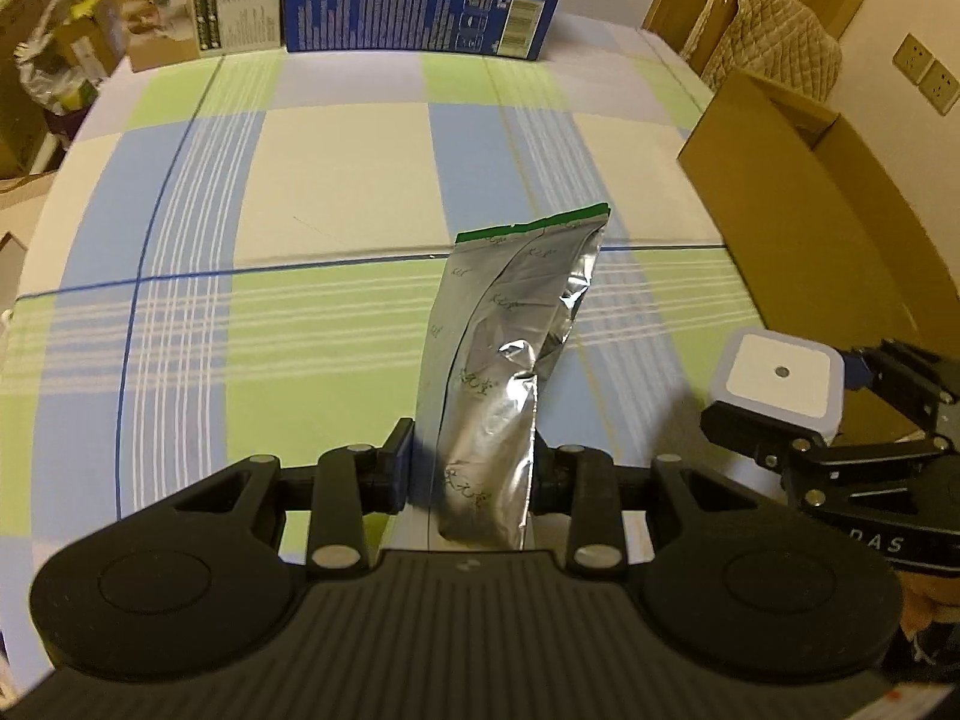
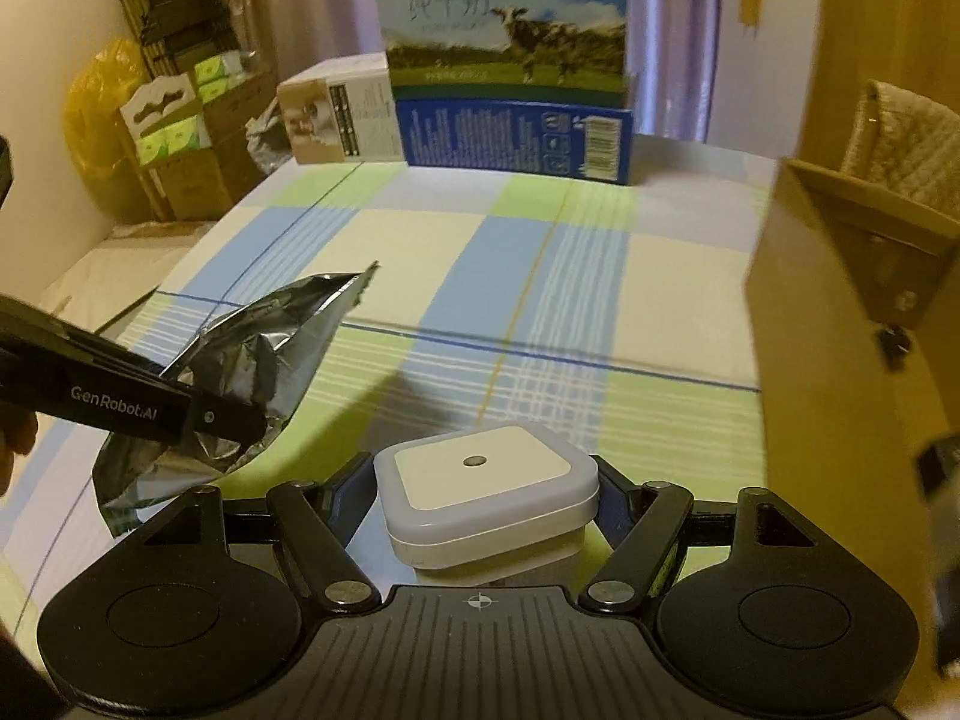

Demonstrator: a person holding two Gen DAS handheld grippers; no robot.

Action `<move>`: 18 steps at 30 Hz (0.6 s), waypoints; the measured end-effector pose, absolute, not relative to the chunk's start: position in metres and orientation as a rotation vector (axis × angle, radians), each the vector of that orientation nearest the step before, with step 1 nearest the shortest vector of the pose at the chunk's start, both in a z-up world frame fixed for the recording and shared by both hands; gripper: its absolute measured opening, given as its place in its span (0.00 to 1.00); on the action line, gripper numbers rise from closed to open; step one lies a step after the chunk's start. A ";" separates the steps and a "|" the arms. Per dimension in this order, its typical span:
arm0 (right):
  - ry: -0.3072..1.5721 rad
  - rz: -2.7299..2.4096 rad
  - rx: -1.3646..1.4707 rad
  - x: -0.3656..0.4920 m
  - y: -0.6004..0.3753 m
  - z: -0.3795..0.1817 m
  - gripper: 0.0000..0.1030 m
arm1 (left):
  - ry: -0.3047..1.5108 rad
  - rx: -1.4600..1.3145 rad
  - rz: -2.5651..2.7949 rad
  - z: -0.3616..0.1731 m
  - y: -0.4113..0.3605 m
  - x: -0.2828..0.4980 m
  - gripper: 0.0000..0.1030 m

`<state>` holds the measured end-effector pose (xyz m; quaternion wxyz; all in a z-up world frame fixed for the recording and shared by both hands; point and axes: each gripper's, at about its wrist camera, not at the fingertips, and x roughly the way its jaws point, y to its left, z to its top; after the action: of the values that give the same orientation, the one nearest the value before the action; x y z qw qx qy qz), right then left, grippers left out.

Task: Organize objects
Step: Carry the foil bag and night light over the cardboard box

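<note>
From the left wrist view, the left gripper (image 1: 474, 474) is clamping a crinkled silver foil pouch (image 1: 510, 360) by its lower end, so the pouch is standing up ahead of the fingers, its green-edged top tilting slightly right. Beyond it the checked cloth of the worktop (image 1: 336, 192) is lying bare up to the far edge, where a blue milk carton (image 1: 420, 18) and a smaller brown-and-white box (image 1: 198, 12) are standing side by side. Off to the gripper's right an open cardboard box (image 1: 804, 204) is sitting, and just before it the right gripper (image 1: 774, 420) is carrying a white square device (image 1: 780, 375).

From the right wrist view, the right gripper (image 2: 486, 510) is squeezing the white square device (image 2: 486, 480) between its fingers, a small dark dot showing on its pale top. To its left the left gripper (image 2: 228, 420) is pinching the foil pouch (image 2: 252, 360). Open cloth is stretching ahead to the milk carton (image 2: 510, 90); the cardboard box (image 2: 840, 330) is rising close on the right.
</note>
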<state>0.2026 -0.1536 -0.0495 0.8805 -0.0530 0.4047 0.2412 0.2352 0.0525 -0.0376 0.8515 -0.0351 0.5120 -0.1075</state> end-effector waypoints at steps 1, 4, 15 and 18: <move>0.843 0.500 -0.100 0.197 -0.159 -0.046 0.68 | 1.070 -0.088 -0.220 -0.035 0.049 0.227 0.28; 0.841 0.492 -0.089 0.177 -0.173 -0.039 0.68 | 1.053 -0.153 -0.204 -0.027 0.042 0.205 0.28; 0.815 0.439 -0.070 0.116 -0.223 -0.017 0.68 | 0.993 -0.296 -0.170 -0.001 0.010 0.126 0.28; 0.807 0.427 -0.067 0.103 -0.233 -0.012 0.68 | 0.977 -0.299 -0.171 0.005 0.001 0.113 0.28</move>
<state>0.1027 -0.2332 -0.0116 0.8971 -0.0322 0.3894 0.2061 0.1129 0.0008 0.0055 0.8689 -0.1430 0.4667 -0.0819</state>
